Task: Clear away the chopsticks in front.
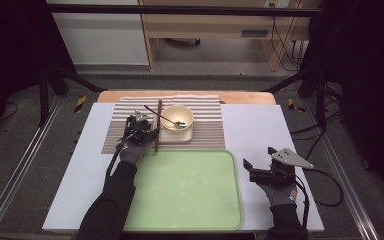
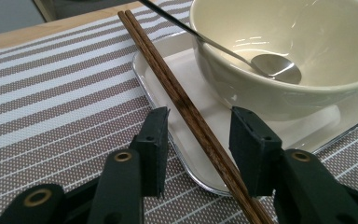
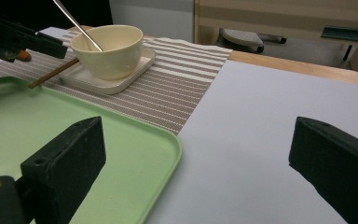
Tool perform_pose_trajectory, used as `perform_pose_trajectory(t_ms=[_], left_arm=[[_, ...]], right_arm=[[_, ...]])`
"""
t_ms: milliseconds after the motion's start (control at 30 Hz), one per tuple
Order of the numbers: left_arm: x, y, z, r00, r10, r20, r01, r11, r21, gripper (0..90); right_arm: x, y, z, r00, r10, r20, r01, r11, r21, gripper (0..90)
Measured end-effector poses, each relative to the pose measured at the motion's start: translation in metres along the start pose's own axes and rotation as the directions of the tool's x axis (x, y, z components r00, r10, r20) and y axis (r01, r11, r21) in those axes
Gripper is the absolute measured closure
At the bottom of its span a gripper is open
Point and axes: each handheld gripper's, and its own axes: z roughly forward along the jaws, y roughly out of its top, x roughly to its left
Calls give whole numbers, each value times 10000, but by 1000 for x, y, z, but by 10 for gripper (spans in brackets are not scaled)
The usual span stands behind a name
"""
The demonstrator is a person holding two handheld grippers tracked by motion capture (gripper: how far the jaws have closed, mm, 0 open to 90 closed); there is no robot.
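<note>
Now the half-open left gripper (image 2: 198, 140) straddles the chopsticks (image 2: 186, 109), its jaws not yet pressing them.

I see the worktop (image 1: 260, 130), white-covered with a wooden far edge; directly on it lie a striped placemat (image 1: 207, 131) at the back and a green tray (image 1: 190, 190) in front, their edges touching

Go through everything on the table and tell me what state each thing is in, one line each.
Chopsticks: paired, lying across the small tray's edge, between the left gripper's jaws, not yet pinched.
Left gripper: partly open.
Right gripper: wide open, empty.
Bowl: upright on small tray, spoon inside.
Green tray: empty.
</note>
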Motion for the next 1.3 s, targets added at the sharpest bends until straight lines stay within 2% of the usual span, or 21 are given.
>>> perform_pose_trajectory(t_ms=[233, 500, 733, 900, 1000, 1133, 1300], left_arm=[[1, -3, 7, 9998, -124, -148, 128, 9995, 299, 680], [-1, -4, 10, 9998, -185, 28, 184, 9995, 268, 706], [-2, -4, 12, 9995, -305, -72, 307, 9990, 328, 804], [-2, -4, 9, 9997, -188, -161, 196, 9986, 498, 831], [-3, -5, 6, 9999, -70, -128, 78, 9978, 664, 840], [-4, -6, 5, 9999, 5, -101, 2, 9979, 646, 838], [-3, -3, 6, 9998, 13, -209, -6, 9994, 353, 781]], right_arm=[[0, 0, 0, 10000, -15, -18, 15, 10000, 11, 44], [0, 0, 1, 10000, -8, 12, 8, 10000, 43, 48], [1, 0, 1, 10000, 3, 25, -3, 10000, 54, 51], [1, -1, 2, 10000, -56, 27, 56, 9999, 83, 52], [1, -1, 1, 10000, -60, 35, 60, 9999, 84, 53], [0, -1, 1, 10000, -67, 57, 66, 9999, 84, 53], [1, 0, 1, 10000, 6, 31, -6, 10000, 62, 53]])
